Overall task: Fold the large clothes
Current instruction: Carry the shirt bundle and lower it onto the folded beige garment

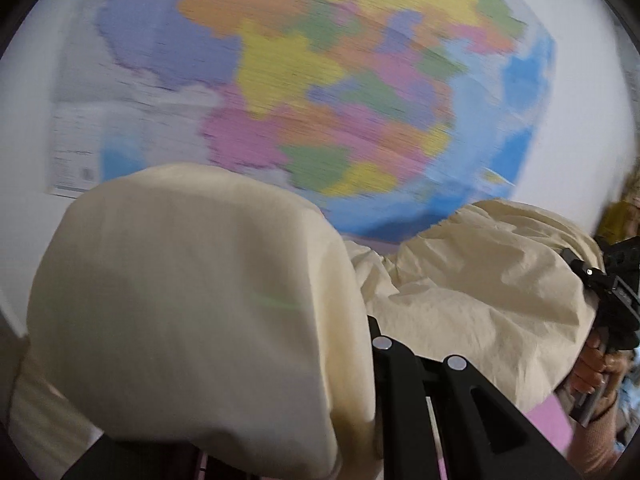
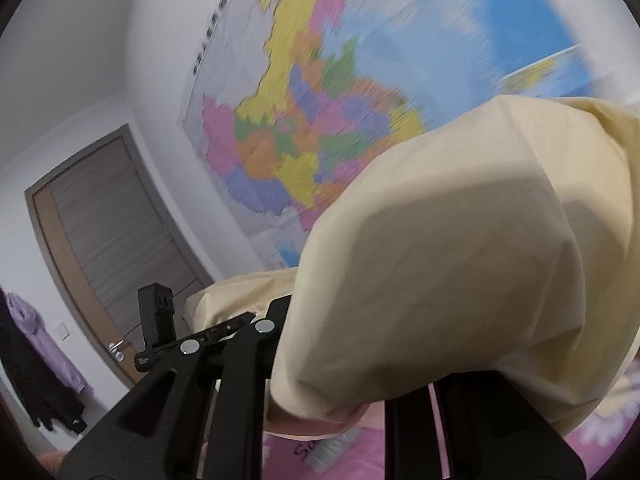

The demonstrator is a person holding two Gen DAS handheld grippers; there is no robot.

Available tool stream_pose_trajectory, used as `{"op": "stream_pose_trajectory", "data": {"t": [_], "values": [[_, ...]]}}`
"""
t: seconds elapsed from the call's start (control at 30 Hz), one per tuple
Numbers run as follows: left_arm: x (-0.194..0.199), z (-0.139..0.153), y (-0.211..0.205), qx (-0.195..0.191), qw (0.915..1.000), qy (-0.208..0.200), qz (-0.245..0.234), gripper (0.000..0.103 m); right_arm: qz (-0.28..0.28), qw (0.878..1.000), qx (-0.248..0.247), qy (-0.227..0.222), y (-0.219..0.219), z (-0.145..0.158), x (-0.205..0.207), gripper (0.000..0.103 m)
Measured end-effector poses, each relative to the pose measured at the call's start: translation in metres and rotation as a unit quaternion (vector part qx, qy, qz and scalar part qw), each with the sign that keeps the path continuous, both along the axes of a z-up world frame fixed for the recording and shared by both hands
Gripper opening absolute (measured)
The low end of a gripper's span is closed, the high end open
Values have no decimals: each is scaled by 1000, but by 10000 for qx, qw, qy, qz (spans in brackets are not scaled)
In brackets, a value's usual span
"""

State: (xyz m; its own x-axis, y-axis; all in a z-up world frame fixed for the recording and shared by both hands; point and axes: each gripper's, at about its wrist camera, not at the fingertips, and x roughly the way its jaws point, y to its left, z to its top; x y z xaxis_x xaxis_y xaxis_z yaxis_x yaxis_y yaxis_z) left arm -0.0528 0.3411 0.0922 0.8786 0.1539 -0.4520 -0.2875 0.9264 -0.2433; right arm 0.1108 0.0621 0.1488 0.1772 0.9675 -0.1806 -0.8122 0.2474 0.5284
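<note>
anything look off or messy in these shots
Nothing looks damaged or spilled. The cream garment is bunched over the left gripper and the right gripper, hiding their fingertips. The wall map is only blurred.

— Lit evenly and softly, fairly bright in both views, no glare anywhere.

— Blurred, though. Streaked the wall map (image 1: pixel 320 92) badly in the left wrist view, smeared its colours in the right one (image 2: pixel 304 128) too.

— Kept sharper: the door (image 2: pixel 116 232) at the left of the right wrist view. Went soft on the cream cloth (image 1: pixel 192 312) close to the lens, with gentle shadow in its folds (image 2: pixel 460 272).

— Bent hard by the fisheye, straight edges curved, corners blacked out.
</note>
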Motion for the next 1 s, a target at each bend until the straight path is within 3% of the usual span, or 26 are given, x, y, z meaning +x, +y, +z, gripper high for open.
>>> {"op": "stream_pose_trajectory", "data": {"t": [0.23, 0.47, 0.53, 0.6, 0.73, 0.8, 0.9, 1.0], "values": [[-17, 3, 84, 48, 9956, 130, 922, 13, 473, 9988, -94, -28, 99, -9, -4, 16], [5, 1, 160, 362, 9846, 360, 1675, 13, 652, 9978, 5, -141, 183, -30, -5, 16], [10, -10, 179, 401, 9809, 402, 1861, 13, 672, 9973, -165, -242, 202, -51, -10, 16], [14, -36, 205, 177, 9762, 561, 2090, 13, 819, 9958, -408, -69, 219, -81, -13, 16], [17, -107, 235, -75, 9644, 1139, 2384, 13, 1118, 9845, -1250, 515, 244, -158, -21, 17], [9, -141, 249, -447, 9577, 1314, 2520, 13, 1177, 9810, -1365, 722, 241, -182, -24, 20], [-13, -158, 260, -944, 9582, 1045, 2491, 14, 1272, 9764, -1432, 1000, 231, -191, -22, 27], [-15, -154, 253, -728, 9598, 1101, 2477, 14, 1298, 9731, -1582, 1055, 214, -188, -23, 39]]}}
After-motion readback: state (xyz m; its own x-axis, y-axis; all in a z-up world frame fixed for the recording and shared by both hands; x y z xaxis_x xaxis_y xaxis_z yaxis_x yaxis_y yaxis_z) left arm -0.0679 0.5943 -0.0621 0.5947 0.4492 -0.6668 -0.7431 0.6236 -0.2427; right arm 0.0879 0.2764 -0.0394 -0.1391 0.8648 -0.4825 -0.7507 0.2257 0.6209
